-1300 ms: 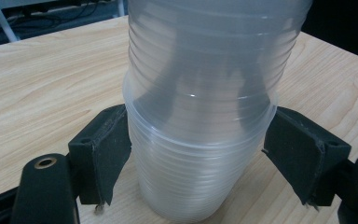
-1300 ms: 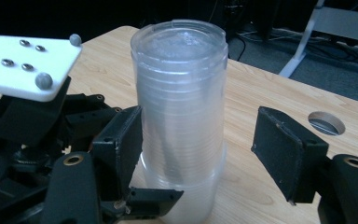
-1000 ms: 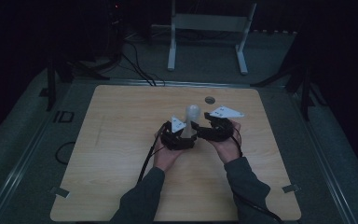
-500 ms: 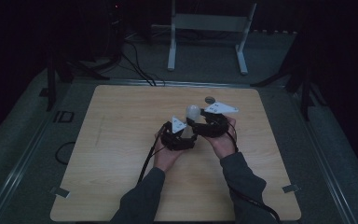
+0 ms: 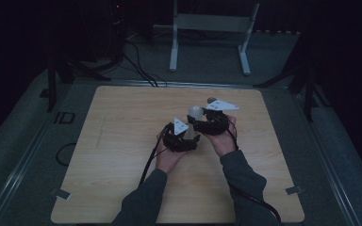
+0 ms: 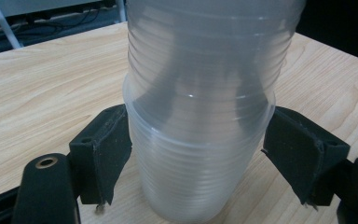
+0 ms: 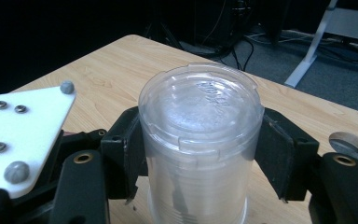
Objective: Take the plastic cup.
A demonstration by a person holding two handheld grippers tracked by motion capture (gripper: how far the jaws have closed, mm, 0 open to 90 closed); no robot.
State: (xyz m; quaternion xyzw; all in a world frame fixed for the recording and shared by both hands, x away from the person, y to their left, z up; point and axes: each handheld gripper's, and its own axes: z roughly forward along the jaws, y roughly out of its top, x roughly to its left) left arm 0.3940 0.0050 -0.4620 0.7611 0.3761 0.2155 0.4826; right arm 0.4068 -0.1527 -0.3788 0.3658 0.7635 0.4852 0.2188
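A light wooden table (image 5: 122,141) is sitting in a dim room, with a white metal stand (image 5: 210,28) on the floor beyond its far edge. A person's two forearms in dark sleeves are reaching in from the near side, each hand holding a black gripper.

A stack of clear ribbed plastic cups (image 7: 200,135), upside down with its flat base on top, is standing on the table just right of centre. In the high view it is showing as a pale shape (image 5: 195,113) between the two tools.

The left gripper (image 6: 198,154) is clamping the lower part of the stack, both pads pressing its sides. The right gripper (image 7: 198,149) is gripping the stack near its top; its jaws have just been closing, with the stack between them.

A small round disc (image 7: 350,145) is lying on the table just beyond the right gripper.
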